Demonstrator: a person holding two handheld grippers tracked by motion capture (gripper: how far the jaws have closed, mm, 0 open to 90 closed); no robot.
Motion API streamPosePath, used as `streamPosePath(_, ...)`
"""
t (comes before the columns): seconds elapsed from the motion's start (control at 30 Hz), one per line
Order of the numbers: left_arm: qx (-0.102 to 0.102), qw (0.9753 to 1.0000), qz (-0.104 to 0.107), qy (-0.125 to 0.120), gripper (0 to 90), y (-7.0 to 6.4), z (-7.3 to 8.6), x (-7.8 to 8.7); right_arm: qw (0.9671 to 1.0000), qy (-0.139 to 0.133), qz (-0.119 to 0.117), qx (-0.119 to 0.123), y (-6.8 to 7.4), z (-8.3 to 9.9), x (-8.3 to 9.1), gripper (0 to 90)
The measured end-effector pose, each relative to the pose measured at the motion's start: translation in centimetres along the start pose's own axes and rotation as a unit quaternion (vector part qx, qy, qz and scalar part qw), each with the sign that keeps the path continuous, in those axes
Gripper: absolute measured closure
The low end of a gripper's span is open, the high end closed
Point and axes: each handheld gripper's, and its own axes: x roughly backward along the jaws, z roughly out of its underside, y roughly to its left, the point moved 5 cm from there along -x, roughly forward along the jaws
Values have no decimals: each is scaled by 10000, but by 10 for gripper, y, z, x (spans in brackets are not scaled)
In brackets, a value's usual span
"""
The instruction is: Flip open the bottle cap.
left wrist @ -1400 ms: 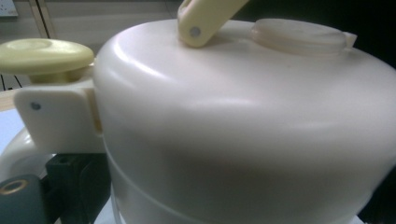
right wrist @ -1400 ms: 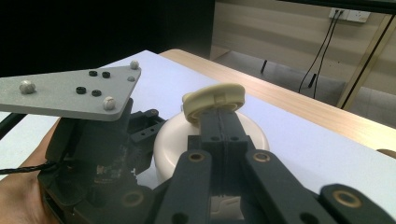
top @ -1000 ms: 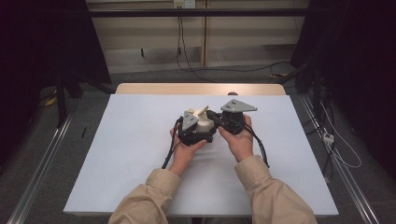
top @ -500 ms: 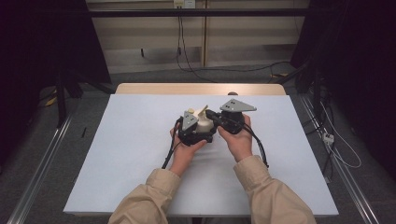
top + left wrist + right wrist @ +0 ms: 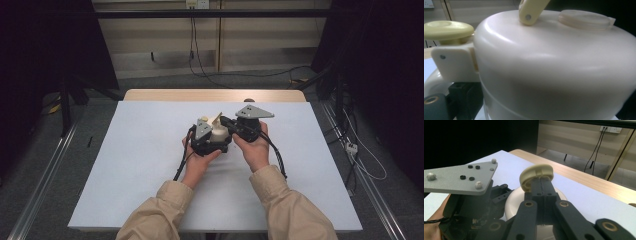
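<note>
Two grippers meet mid-table [image 5: 150, 150] | high view: left gripper [image 5: 212, 142] hugs cream pot [image 5: 218, 134], jaws hidden, grip unclear | left gripper view: pot fills frame, base cut off | right gripper view: right gripper [image 5: 541, 179] clenched on yellow handle [image 5: 536, 173]; dim room, wall cables.

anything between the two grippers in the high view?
Yes: the cream container sits between the left gripper and the right gripper, shown in the high view.

There are no words, numbers or signs to read on anything in these pictures.
</note>
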Motion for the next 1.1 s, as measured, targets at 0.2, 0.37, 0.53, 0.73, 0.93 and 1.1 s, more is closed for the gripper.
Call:
streamPosePath(0.2,6,10000,0,-5,55,0,0,0,10000,-12,-14,31,1,-1,-3,900)
streamPosePath(0.37,4,10000,-16,-9,55,0,0,0,10000,17,-17,64,2,-2,-5,900)
streamPosePath(0.53,1,10000,-21,-11,55,0,0,0,10000,21,-12,65,2,-2,-6,900)
streamPosePath(0.73,-2,10000,-20,-9,55,0,0,0,10000,19,-14,50,2,-3,-8,900)
streamPosePath(0.93,-3,10000,-20,-10,55,0,0,0,10000,-5,-22,58,3,-4,-10,900)
streamPosePath(1.1,-5,10000,-9,-8,55,0,0,0,10000,-12,-23,54,4,-5,-10,900)
